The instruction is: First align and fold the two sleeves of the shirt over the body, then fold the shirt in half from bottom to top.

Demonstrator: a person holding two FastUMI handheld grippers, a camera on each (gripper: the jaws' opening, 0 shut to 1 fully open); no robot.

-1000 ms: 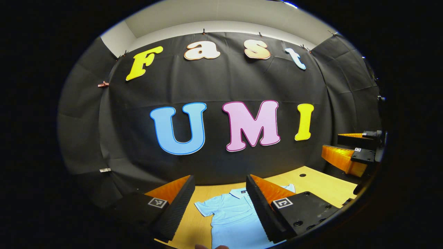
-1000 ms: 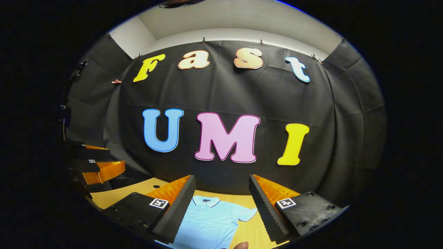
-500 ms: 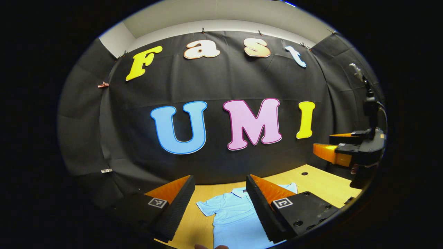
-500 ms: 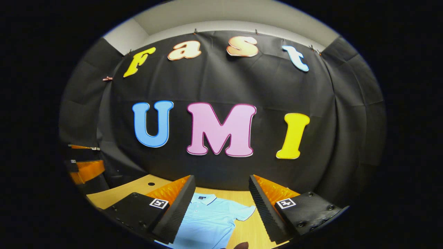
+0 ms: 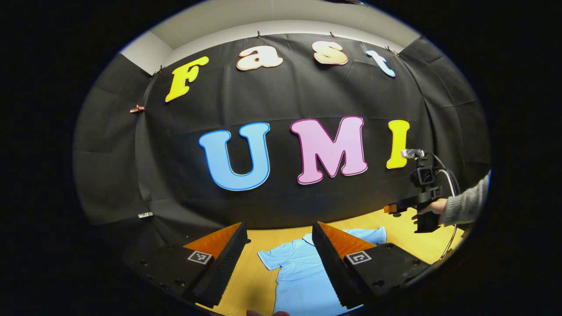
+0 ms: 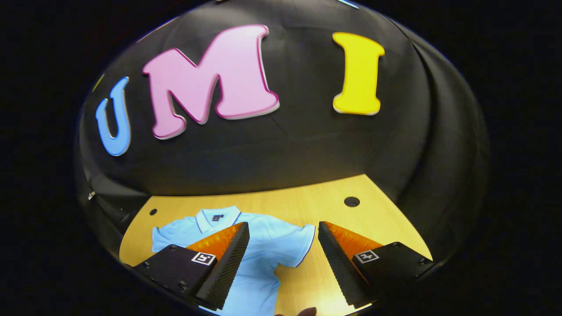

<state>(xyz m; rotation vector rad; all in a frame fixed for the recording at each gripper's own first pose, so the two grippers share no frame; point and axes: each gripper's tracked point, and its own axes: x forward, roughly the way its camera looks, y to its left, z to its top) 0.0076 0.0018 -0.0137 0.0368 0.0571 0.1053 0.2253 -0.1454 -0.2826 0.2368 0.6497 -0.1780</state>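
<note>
Shirt: light blue polo, flat on wooden table, collar twd booth wall, sleeves spread. L gripper & R gripper: fingers wide apart, above shirt, gripping nothing. R gripper also seen in left gripper view, held by hand w/ grey sleeve.

A light wooden table fills the near ground, with one round dark hole toward its far right and a smaller one at far left. Behind it hangs a black cloth wall, beneath a pale ceiling strip.
</note>
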